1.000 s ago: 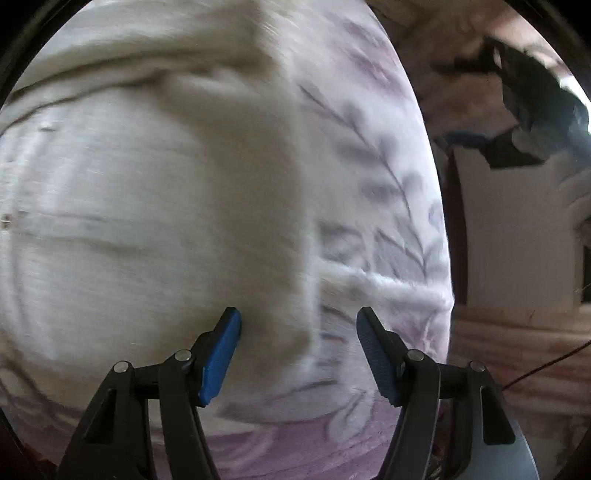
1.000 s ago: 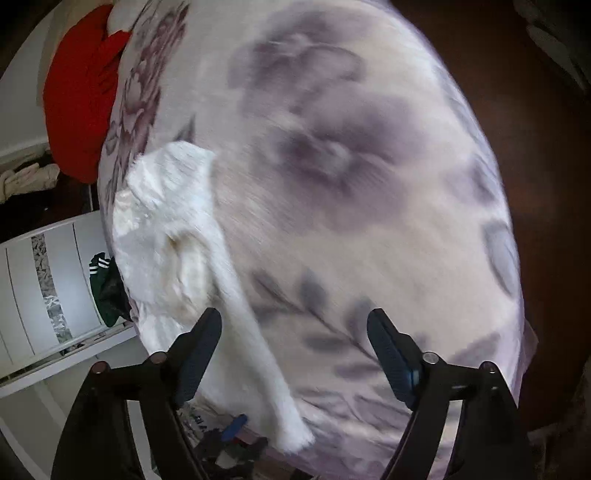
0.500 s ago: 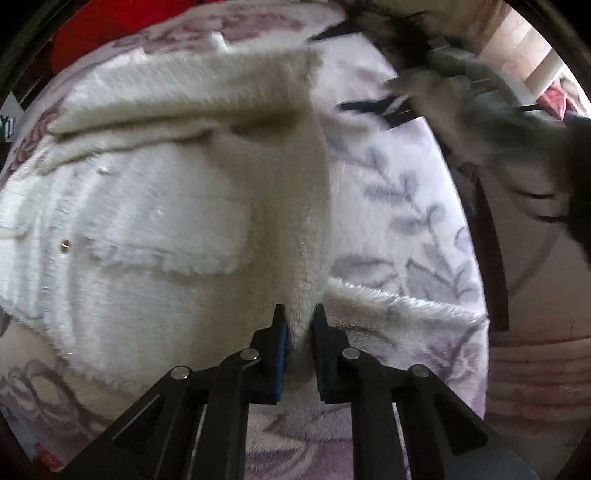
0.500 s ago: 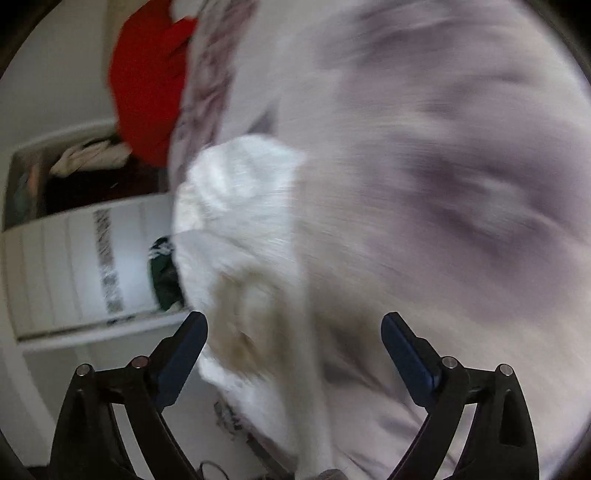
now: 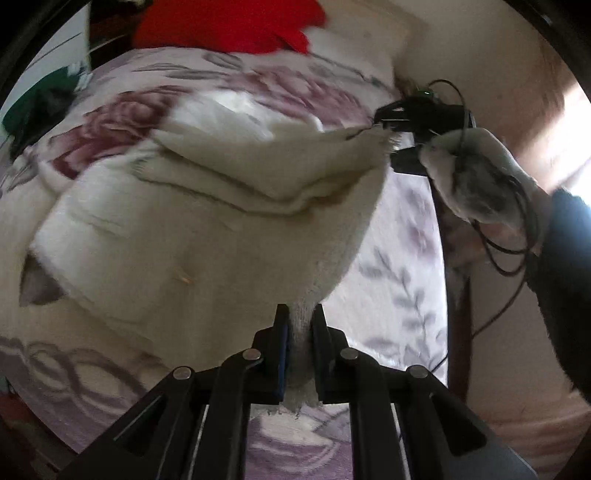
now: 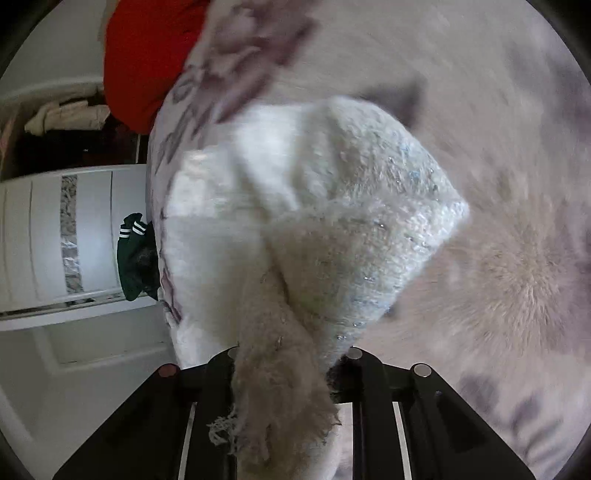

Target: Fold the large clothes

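Note:
A cream fuzzy garment (image 5: 184,229) lies on a floral bedspread (image 5: 399,280). My left gripper (image 5: 300,332) is shut on its near edge, and the cloth rises off the bed from the jaws. In the left wrist view my right gripper (image 5: 388,136) pinches the garment's far corner, held by a gloved hand (image 5: 476,177); the edge is stretched between the two grippers. In the right wrist view the garment (image 6: 332,206) bunches through my right gripper (image 6: 284,369), whose jaws are closing on it. The frayed cloth hides the fingertips.
A red cloth (image 5: 229,22) lies at the far end of the bed. A dark green garment (image 6: 135,254) hangs at the bed's edge beside a white cabinet (image 6: 44,236). Bedspread (image 6: 498,110) fills the right side. Cables trail from the gloved hand.
The left gripper closed on the garment's edge and lifted it. The right gripper, open over the bedspread before, moved to the garment's corner and closed on it.

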Demonstrator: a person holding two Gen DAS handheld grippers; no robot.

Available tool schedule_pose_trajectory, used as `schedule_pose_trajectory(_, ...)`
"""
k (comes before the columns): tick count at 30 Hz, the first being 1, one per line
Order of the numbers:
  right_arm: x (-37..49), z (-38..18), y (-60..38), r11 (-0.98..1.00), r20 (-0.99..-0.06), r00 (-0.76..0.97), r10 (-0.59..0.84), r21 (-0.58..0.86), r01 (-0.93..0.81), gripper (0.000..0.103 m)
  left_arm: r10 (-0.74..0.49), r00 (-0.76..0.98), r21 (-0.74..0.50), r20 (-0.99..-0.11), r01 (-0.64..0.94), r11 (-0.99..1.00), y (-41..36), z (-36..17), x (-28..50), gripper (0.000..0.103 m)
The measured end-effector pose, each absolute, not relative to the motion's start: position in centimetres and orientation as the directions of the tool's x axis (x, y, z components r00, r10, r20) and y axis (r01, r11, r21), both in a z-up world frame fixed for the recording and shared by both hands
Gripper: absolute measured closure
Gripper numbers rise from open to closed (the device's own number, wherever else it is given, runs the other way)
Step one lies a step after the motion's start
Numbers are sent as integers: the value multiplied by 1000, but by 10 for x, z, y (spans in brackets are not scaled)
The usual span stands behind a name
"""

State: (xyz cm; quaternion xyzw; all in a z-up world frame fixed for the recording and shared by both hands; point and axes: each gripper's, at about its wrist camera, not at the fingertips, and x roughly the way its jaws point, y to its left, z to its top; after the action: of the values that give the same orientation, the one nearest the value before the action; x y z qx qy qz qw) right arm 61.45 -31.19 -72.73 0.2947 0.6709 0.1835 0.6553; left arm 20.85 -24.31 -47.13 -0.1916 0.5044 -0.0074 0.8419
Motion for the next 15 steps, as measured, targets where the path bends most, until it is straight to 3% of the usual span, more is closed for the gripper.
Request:
schedule_pose_trajectory(3,630,-683,-248,832,-837,23,546,546,101,84,-221,526,-396,-821,-247,885,-179,-453,208,95)
schedule_pose_trajectory(7,654,-664,-141,902,-903,-17,428,426,67,84,-224,535,-453,-815,-344,823,-91,-454,205,95)
schedule_pose_trajectory(15,679,-717,48,978,-972,-109,206,204,35,84,-257,477,-506,-840,-522,686,71,-542,210,95)
